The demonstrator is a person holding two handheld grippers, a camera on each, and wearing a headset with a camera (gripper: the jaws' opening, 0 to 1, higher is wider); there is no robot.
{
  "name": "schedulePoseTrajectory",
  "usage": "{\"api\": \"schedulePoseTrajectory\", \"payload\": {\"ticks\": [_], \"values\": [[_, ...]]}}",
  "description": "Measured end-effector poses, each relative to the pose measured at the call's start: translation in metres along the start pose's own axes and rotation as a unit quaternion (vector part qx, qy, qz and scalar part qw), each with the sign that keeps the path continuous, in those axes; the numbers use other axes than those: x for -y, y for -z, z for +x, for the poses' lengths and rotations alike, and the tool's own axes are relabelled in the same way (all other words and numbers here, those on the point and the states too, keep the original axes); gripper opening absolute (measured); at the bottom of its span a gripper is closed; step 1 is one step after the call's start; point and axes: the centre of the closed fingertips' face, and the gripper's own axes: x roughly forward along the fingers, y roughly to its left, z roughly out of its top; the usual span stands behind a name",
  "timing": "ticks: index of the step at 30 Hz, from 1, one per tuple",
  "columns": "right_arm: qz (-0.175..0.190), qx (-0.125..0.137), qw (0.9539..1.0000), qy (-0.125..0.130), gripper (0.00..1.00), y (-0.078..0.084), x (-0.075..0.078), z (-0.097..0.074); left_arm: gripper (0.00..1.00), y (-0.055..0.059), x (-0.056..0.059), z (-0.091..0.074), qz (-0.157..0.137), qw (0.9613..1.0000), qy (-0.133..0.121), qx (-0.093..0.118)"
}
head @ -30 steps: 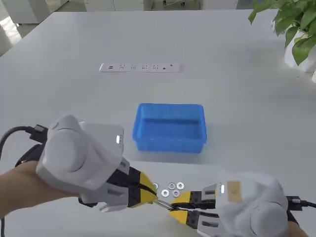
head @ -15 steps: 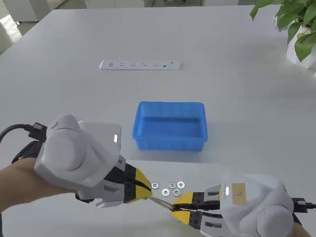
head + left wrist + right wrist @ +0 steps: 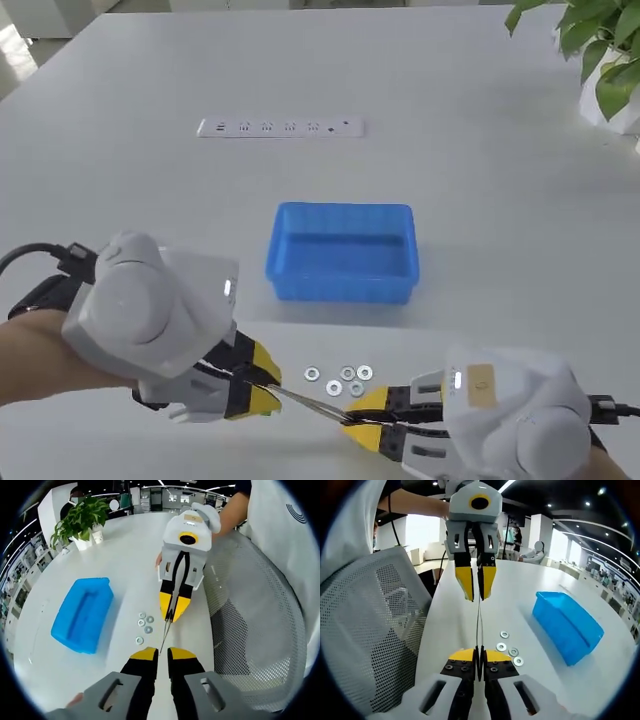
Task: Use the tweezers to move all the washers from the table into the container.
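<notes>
Right gripper (image 3: 480,656): jaws together, clamped on one end of the tweezers (image 3: 479,625). The tool runs straight out from it, low over the tabletop (image 3: 480,200).

Left gripper (image 3: 163,655): faces the right one head-on, jaws a little apart. The tweezers' far end sits right at the mouth of that gap. I cannot tell whether a pad touches it, but nothing looks pinched.

Washers (image 3: 347,373): five in a loose cluster on the tabletop, just beside the tweezers' shaft, on the container side, none lifted.

Container (image 3: 340,288): blue open tray, beyond the washers, well clear of both grippers. No washer can be made out inside.

Farther off: power strip (image 3: 280,127), plant (image 3: 600,50) at the far corner.

Judgement: the step is getting the tweezers settled in one gripper before the first pick. To do it well:
- Back the left gripper straight off along the tool's line so it doesn't knock the tips sideways.
- Check the right clamp is firm but leaves the legs free to squeeze.
- Swing the tips onto the nearest outlying washer and take it by the edge, one at a time. Flat washers slide and scatter if pushed.
</notes>
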Motion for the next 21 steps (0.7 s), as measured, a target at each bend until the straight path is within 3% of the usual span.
{"api": "schedulePoseTrajectory", "payload": {"ticks": [5,10,14,15,20,21], "values": [[0.002,0.0,1.0,0.0,0.05,0.002,0.0,-0.002,0.07,-0.008,0.0,-0.001,0.0,0.9999,0.001,0.017],[-0.003,-0.001,1.0,-0.005,0.05,0.001,-0.002,-0.003,0.06,-0.012,0.009,-0.003,0.016,0.9996,0.013,0.017],[-0.003,0.006,1.0,-0.007,0.05,-0.002,-0.004,-0.008,0.06,-0.029,0.013,-0.011,0.016,0.9986,0.015,0.049],[-0.003,0.007,1.0,-0.006,0.05,-0.003,-0.004,-0.009,0.06,-0.036,0.014,-0.013,0.029,0.9975,0.009,0.063],[-0.015,0.004,0.9999,-0.005,0.05,-0.004,-0.006,-0.012,0.06,-0.05,0.022,-0.013,0.055,0.9942,0.019,0.09],[-0.015,0.004,0.9999,-0.005,0.05,-0.004,-0.006,-0.013,0.06,-0.054,0.021,-0.014,0.074,0.9919,0.015,0.103]]}}
